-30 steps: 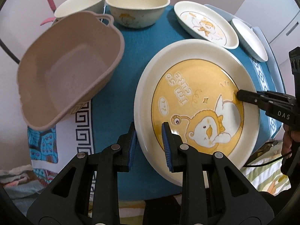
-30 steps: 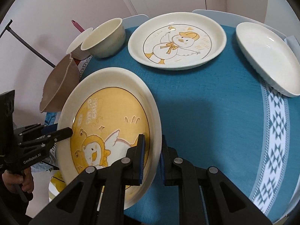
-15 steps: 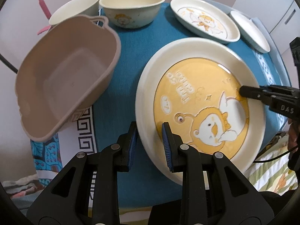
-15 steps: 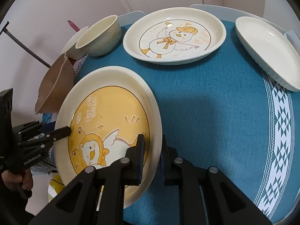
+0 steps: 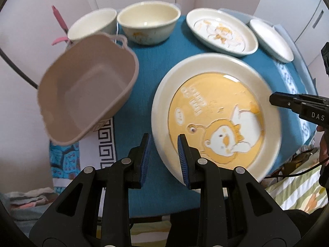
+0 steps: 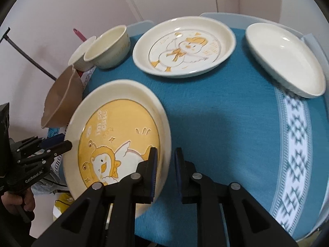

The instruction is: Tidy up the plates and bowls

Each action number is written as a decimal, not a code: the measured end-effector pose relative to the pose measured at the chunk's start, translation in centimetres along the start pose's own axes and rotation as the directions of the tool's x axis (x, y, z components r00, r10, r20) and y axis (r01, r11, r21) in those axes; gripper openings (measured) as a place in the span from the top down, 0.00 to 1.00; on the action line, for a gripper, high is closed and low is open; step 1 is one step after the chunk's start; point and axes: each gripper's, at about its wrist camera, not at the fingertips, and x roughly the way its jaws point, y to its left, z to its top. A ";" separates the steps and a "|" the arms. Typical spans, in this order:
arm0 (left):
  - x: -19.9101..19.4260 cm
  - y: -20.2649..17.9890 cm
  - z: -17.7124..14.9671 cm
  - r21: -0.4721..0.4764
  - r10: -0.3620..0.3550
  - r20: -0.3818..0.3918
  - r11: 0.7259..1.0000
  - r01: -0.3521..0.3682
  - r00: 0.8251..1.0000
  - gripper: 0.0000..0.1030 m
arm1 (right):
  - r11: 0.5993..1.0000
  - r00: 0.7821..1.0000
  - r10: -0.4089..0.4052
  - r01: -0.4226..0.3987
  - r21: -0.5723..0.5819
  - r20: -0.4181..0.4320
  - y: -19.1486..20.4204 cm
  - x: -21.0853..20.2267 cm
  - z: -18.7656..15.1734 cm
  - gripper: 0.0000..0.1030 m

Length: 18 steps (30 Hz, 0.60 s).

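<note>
A large cream plate with a yellow duck picture (image 5: 218, 113) is held above the blue tablecloth (image 5: 156, 51) between my two grippers. My left gripper (image 5: 163, 146) is shut on its near rim; my right gripper (image 6: 165, 164) is shut on the opposite rim, and shows at the right of the left wrist view (image 5: 287, 103). The plate also shows in the right wrist view (image 6: 115, 127). A duck plate (image 6: 183, 47) and a plain white plate (image 6: 283, 59) lie at the back. Two cream bowls (image 5: 148, 22) (image 5: 92, 25) stand at the back left.
A beige plastic basin (image 5: 86, 100) sits at the table's left edge, tilted toward me. A pink utensil (image 5: 58, 20) pokes up behind the bowls. A striped cloth (image 5: 296, 189) lies below the table's right edge. A white wall and door stand behind.
Both grippers have carried the yellow plate slightly away from the table's near edge, toward the middle. The views have tilted, so the back plates and bowls sit lower in frame.
</note>
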 end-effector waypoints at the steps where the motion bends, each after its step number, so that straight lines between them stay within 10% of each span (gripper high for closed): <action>1: -1.0 -0.3 0.1 -0.002 0.004 0.017 1.000 -0.004 1.000 0.77 | 1.000 1.000 0.000 0.000 0.005 0.008 0.0 -0.5 0.0 0.85; 9: -8.4 -4.7 2.8 -0.064 -0.002 0.175 0.998 0.014 0.985 0.77 | 0.999 0.995 -0.001 0.005 -0.040 0.104 -1.8 -7.6 0.7 0.79; 10: -9.0 -5.6 3.3 -0.067 -0.011 0.194 0.997 0.024 0.981 0.76 | 0.999 0.993 -0.002 0.008 -0.043 0.121 -2.1 -8.4 0.7 0.73; 12: -9.9 -7.2 4.2 -0.061 -0.017 0.219 0.998 0.031 0.976 0.72 | 0.999 0.986 0.006 0.001 -0.043 0.164 -3.2 -10.9 0.7 0.24; 13: -10.1 -8.2 4.8 -0.055 -0.019 0.227 0.998 0.032 0.974 0.68 | 0.999 0.982 0.008 0.000 -0.043 0.191 -3.8 -12.1 0.8 0.16; 15: -10.3 -9.8 5.7 -0.047 -0.030 0.246 0.998 0.043 0.969 0.13 | 0.999 0.972 0.001 0.009 -0.040 0.236 -4.7 -13.8 0.8 0.14; 18: -10.9 -12.0 6.8 -0.035 -0.061 0.314 0.997 0.076 0.948 0.01 | 1.000 0.958 -0.009 0.017 -0.025 0.288 -6.5 -15.9 0.8 0.09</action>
